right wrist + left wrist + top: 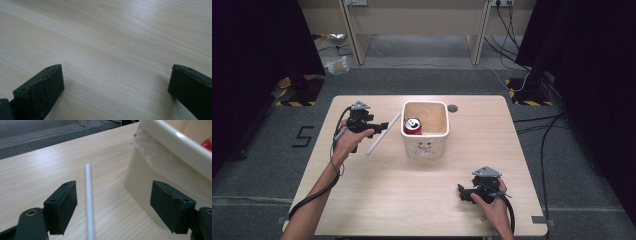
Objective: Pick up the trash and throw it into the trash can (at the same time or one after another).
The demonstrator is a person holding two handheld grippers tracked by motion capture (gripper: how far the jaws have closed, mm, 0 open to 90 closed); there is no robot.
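white and thin, the straw [383, 133] lies flat on the wooden table [377, 200], slanted, just left of the cream tub [426, 146]. the left gripper [381, 126] hangs over its middle with jaws spread wide; in the left gripper view the straw [89, 202] runs up between them, nearer the left one, touching neither. a red can [413, 125] stands inside the tub. the right gripper [460, 192] rests near the table's front right, well apart, jaws spread over bare wood.
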